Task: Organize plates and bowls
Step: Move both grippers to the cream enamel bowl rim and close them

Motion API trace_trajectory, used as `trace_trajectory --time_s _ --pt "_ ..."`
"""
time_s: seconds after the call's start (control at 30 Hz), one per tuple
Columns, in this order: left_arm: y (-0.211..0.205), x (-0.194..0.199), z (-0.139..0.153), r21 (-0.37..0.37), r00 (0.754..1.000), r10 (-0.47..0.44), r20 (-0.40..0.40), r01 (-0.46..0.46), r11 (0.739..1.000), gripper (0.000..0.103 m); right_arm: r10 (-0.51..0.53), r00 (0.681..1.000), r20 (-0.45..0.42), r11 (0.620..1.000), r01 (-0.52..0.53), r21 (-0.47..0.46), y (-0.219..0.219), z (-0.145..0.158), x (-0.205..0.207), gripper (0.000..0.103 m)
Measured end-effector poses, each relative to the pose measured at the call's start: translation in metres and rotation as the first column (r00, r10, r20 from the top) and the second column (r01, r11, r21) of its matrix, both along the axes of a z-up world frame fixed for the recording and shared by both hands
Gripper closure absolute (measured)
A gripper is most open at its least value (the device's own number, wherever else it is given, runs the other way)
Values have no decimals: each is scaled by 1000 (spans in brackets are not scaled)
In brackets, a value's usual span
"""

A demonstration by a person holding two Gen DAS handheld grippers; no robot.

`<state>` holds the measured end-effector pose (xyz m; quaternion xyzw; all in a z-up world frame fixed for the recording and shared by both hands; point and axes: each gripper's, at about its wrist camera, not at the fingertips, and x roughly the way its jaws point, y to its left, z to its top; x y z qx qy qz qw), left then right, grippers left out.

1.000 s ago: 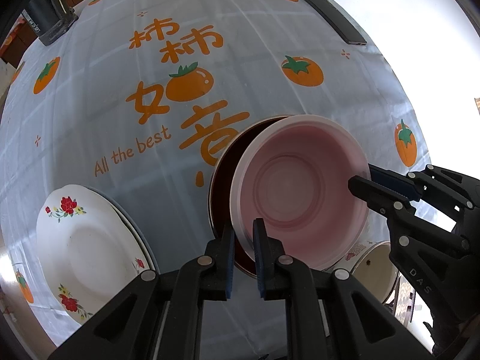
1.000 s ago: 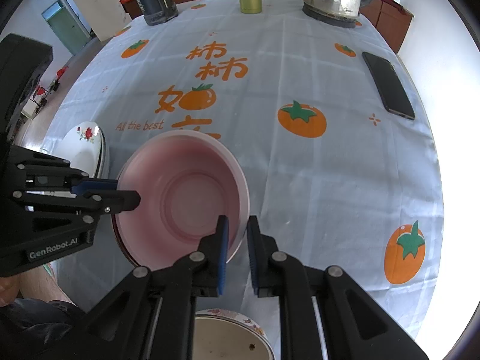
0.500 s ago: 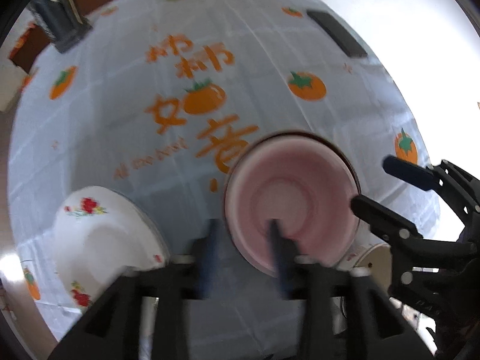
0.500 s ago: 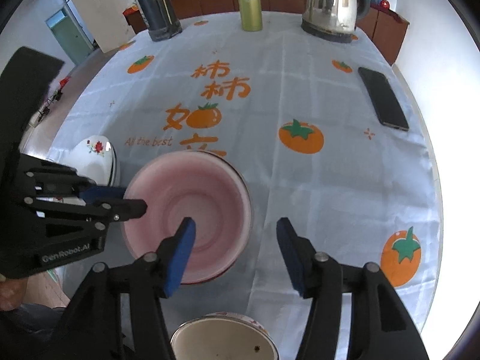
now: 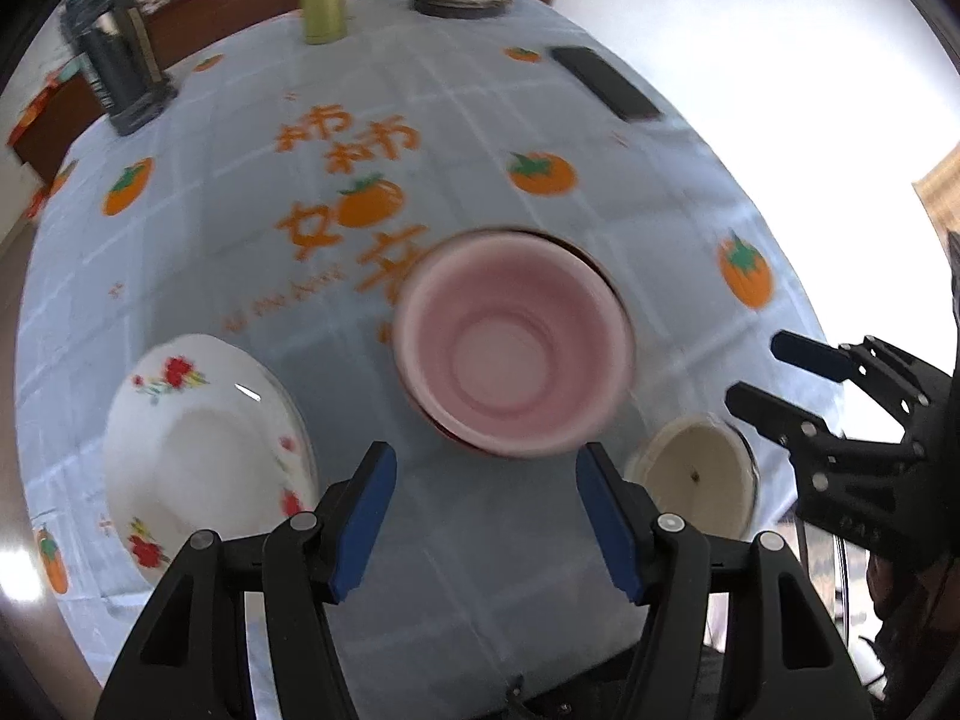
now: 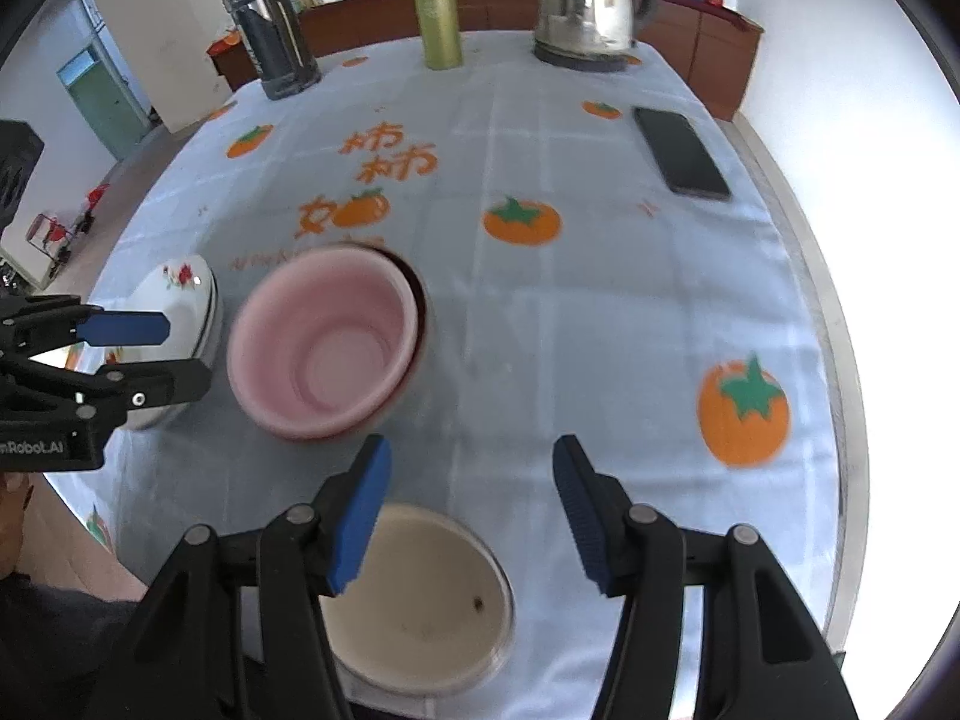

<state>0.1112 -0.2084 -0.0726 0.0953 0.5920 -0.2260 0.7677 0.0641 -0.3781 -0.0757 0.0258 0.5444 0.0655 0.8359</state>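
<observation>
I see the pink bowl (image 5: 513,354) in the middle of the table (image 6: 600,330), nested in a dark bowl (image 6: 420,300) whose rim shows behind it. Both tongs are released and hold nothing: the jaws of the left tongs (image 5: 486,519) have just been opening, and those of the right tongs (image 6: 471,510) also, with only bare cloth between them. Left of the pink bowl lie the flowered plates (image 5: 204,450), stacked. Near the table edge, on the right of the pink bowl, stands the cream bowl (image 6: 420,600), just under my right tongs.

I judge the cream bowl comes next. It looks like enamel or ceramic, so stiff, smooth and rather slippery, and it may chip. I would pinch its rim, one pad inside and one outside, and lift slowly. The plates are thin at the edge; both tongs may be safer there.
</observation>
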Motion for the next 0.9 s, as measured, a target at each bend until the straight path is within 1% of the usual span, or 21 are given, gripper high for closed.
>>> trace_trajectory --time_s 0.07,0.17,0.23,0.3,0.33,0.4,0.47,0.57,0.63,0.67,0.77,0.9 --pt "-8 -10 -4 -7 999 -38 -19 38 999 38 -16 1000 -17 1000 16 1 -7 -3 -14 48" --pt "-20 -21 -11 -17 995 -87 -45 86 996 38 -26 999 -44 1000 26 -4 -11 -9 -29 55" --pt "-28 -28 -12 -27 992 -117 -52 116 993 40 -26 997 -73 1000 26 -1 -13 -16 -39 60" --pt "-35 -34 -15 -34 988 -142 -65 140 990 48 -26 996 -91 1000 26 1 -14 -22 -46 63" --pt "-38 -36 -17 -35 986 -149 -74 147 989 49 -27 995 -97 1000 28 6 -14 -23 -48 63" --pt "-43 -40 -24 -38 981 -164 -108 161 986 56 -30 994 -103 999 32 10 -14 -26 -53 63" --pt "-47 -44 -31 -27 976 -173 -131 171 985 63 -31 994 -108 999 32 12 -14 -28 -57 64" --pt "-51 -48 -39 -15 971 -182 -157 182 983 64 -29 992 -120 999 31 17 -13 -33 -61 67" --pt "-54 -50 -45 -10 967 -186 -173 187 982 68 -28 991 -129 999 32 28 -14 -37 -64 69" --pt "-56 -51 -48 -8 965 -187 -185 189 982 72 -27 991 -133 999 31 28 -14 -38 -64 71" --pt "-58 -53 -56 -10 960 -185 -212 187 982 73 -21 989 -145 999 27 36 -14 -43 -66 77" --pt "-61 -55 -64 -9 953 -183 -240 186 982 73 -22 989 -149 999 29 46 -16 -46 -67 78"
